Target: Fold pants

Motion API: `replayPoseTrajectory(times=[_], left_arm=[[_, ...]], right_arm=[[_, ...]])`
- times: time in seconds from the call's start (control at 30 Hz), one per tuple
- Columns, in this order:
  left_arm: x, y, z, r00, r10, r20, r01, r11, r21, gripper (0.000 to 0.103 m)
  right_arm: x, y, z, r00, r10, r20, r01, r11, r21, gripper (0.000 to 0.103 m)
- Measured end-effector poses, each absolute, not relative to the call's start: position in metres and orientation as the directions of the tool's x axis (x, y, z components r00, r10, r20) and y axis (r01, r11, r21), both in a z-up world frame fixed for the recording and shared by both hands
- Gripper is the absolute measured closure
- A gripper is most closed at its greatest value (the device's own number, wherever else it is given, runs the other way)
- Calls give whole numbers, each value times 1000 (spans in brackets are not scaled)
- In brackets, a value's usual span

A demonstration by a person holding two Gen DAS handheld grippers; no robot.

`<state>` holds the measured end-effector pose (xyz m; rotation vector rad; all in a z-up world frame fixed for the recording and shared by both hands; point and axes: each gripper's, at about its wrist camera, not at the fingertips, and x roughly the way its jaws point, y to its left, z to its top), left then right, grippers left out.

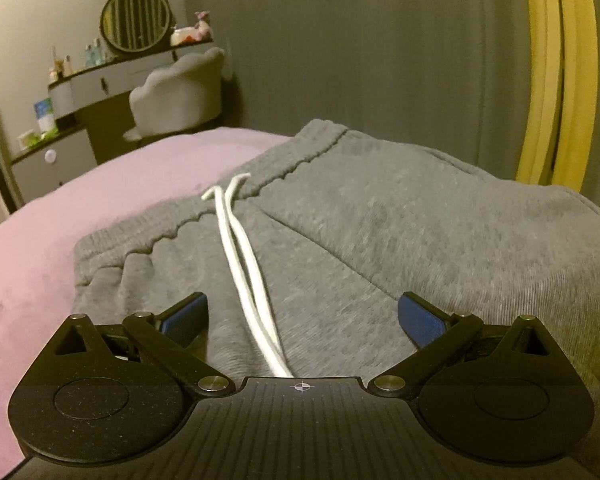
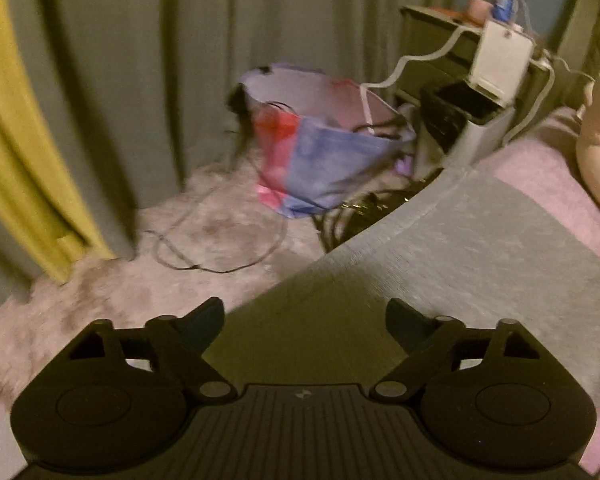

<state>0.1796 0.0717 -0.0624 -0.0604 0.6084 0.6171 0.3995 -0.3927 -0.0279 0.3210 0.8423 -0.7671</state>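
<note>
Left gripper (image 1: 302, 318) spread wide, holding nothing, hovering over the grey pants (image 1: 380, 232), which lie flat on the pink bedspread (image 1: 60, 216). Waistband (image 1: 236, 184) runs from 9 o'clock up toward 12 in the left wrist view, and the white drawstring (image 1: 244, 272) trails from the band's middle down toward 6, passing between the blue finger pads (image 1: 184, 318) without touching either. Dressing table (image 1: 96, 92) with round mirror (image 1: 136, 18) and a grey chair (image 1: 178, 92) sit at 10–11 o'clock; yellow curtain (image 1: 556, 72) at 1–2. Right gripper (image 2: 305, 320) also released, empty, above a leg of the pants (image 2: 460, 248) near the bed edge, fabric filling 3–5 o'clock. Floor side: fluffy rug (image 2: 140, 264) at 8–9, coloured bag (image 2: 320, 148) at 12, lidded bin (image 2: 472, 120) at 1. Right view is motion-blurred.
</note>
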Motion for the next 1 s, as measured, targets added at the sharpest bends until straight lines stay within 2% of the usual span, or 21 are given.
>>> replayPoseTrajectory(times=[0.07,0.2,0.23,0.27,0.3,0.33,0.43,0.5,0.57,0.67,0.77,0.83,0.97,1.0], left_arm=[[181,71,-64,648,530,-546,-562,817,126,0],[180,71,-64,650,529,-546,-563,818,122,0],[180,72,-65,651,525,-548,-562,819,116,0],[180,72,-64,653,521,-550,-563,819,110,0],[180,73,-64,653,518,-553,-562,820,105,0],[180,73,-63,653,515,-555,-562,821,100,0],[180,77,-63,654,502,-566,-561,823,82,0],[180,79,-62,654,494,-573,-561,825,72,0],[181,82,-62,654,483,-582,-559,827,58,0],[179,86,-60,661,461,-593,-555,831,27,0],[177,86,-58,664,453,-595,-550,835,20,0],[175,87,-57,667,446,-597,-546,838,15,0],[170,93,-51,677,413,-609,-528,849,-11,0],[169,94,-49,680,404,-612,-524,852,-19,0]], right_arm=[[410,-397,-41,372,-490,-788,760,648,-44,15],[434,-395,-53,290,-571,-768,767,618,-170,17],[438,-395,-56,255,-599,-759,770,601,-215,33],[440,-392,-59,210,-646,-734,772,570,-280,63],[440,-389,-60,183,-686,-705,767,548,-334,70],[436,-386,-59,202,-685,-700,761,560,-328,75],[415,-383,-47,272,-658,-702,746,605,-279,96],[392,-381,-28,339,-643,-687,762,616,-200,98],[350,-369,-3,445,-633,-634,753,647,-118,98],[264,-347,24,548,-624,-557,745,667,-13,98],[164,-317,28,573,-642,-510,761,647,41,98],[108,-305,9,550,-633,-545,784,616,76,98],[46,-314,-48,456,-563,-689,834,540,110,98],[36,-317,-51,461,-571,-679,838,532,121,98]])
